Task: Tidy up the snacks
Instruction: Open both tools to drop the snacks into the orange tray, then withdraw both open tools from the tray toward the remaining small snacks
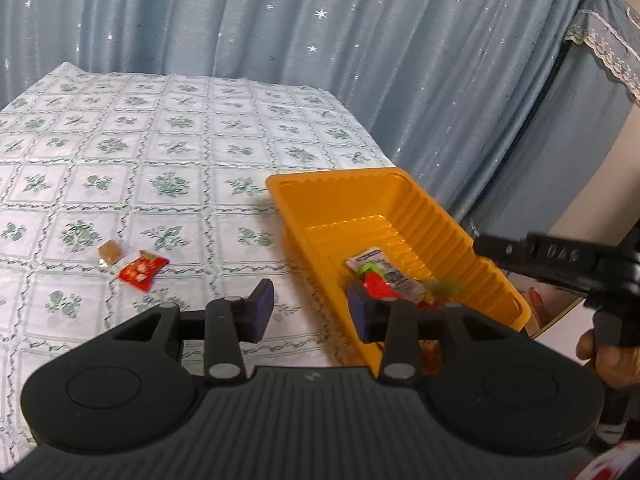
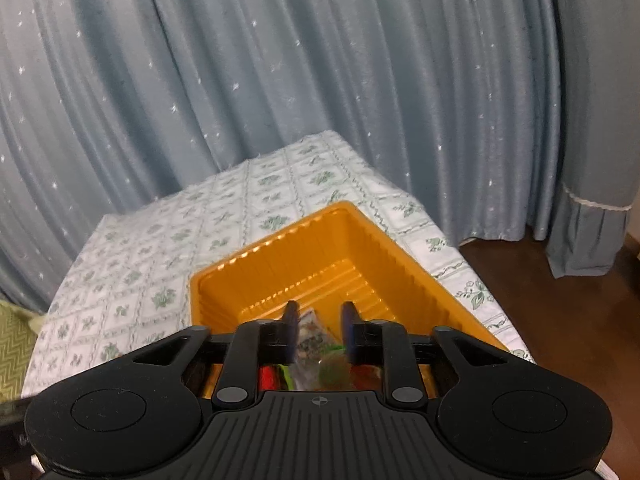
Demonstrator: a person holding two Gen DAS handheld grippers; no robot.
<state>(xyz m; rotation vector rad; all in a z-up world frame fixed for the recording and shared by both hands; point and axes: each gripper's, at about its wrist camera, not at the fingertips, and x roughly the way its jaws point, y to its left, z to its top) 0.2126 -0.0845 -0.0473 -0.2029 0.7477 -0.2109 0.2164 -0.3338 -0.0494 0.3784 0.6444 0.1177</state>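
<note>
Left gripper: your left gripper (image 1: 310,312) stands parted with nothing between its pads, straddling the tray's near-left rim.
Right gripper: your right gripper (image 2: 319,330) is parted over the tray; a blurred packet shows between the fingers, pads not pressing it.
Tray: the orange tray (image 1: 404,216) sits at the table's right edge, about 2 o'clock from your left gripper.
Done: several snack packets (image 1: 384,276) lie in the tray.
Left: a red packet (image 1: 142,272) and a small brown packet (image 1: 108,252) wait on the tablecloth (image 1: 160,140) at 10 o'clock.
Unclear: packet count in the tray is hidden by fingers and blur.
</note>
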